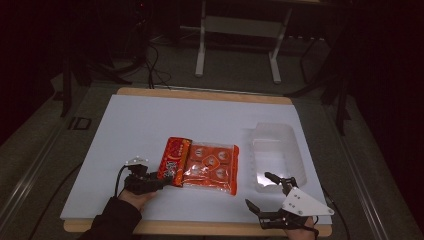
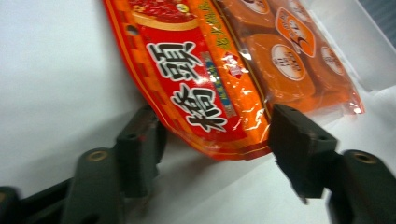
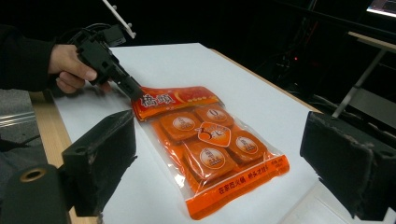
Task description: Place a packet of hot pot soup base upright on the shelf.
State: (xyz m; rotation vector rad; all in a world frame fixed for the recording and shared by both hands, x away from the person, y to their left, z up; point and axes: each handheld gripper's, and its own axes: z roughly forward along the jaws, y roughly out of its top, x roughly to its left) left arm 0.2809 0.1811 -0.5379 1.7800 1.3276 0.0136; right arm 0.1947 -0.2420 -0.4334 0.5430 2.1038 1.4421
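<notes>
Claw on our left [image 2: 212, 135] is straddling the orange snack bag [image 1: 202, 165], spread, on the white counter [image 1: 150, 125]; our right claw [image 1: 264, 192] is hovering spread beside the clear tray [image 1: 280, 150]

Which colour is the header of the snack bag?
Red with white characters on the snack bag header; left gripper view shows it best.

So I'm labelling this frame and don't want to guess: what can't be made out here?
- Whether the left gripper actually pinches the snack bag: in the left gripper view its jaws flank the bag's corner; contact is unclear.
- What the clear plastic tray holds: high view, glare and transparency.
- The bag's small print: too small or blurred.
- The room behind the table: too dark.
- The right gripper is open, off the bag.
</notes>
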